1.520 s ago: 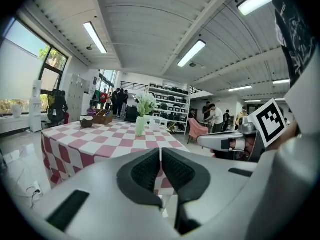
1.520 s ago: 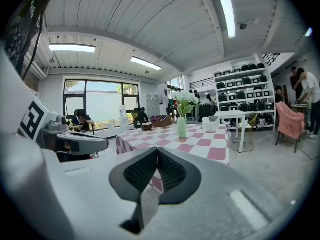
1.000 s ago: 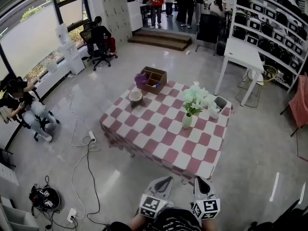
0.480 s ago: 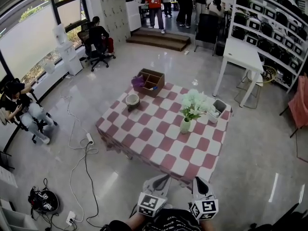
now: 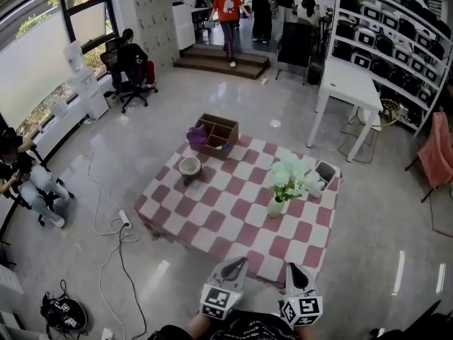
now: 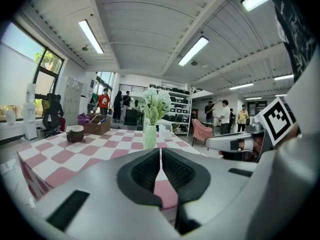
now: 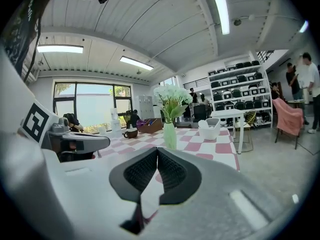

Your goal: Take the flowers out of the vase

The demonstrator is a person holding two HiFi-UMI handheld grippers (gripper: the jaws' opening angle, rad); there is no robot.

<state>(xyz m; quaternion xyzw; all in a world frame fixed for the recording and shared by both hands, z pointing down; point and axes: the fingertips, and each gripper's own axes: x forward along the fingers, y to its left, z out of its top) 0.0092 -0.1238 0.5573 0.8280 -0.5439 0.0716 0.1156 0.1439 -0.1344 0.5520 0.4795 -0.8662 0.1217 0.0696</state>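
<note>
Two tools (image 5: pixel 239 262) (image 5: pixel 294 267) nearer table (image 5: pixel 223 214), one vase (image 5: pixel 277 206)

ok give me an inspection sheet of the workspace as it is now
surface: table under a red and white checked cloth.
job's things: flowers upright in the vase, right half of the table.
clutter: wooden box at the far edge, bowl near it, white basket at the far right corner.
grippers: left tool and right tool both shut, empty, short of the table.
cables: white cable on the floor, left of the table.
surroundings: seated person at left, people standing at the back, shelving at right.
</note>
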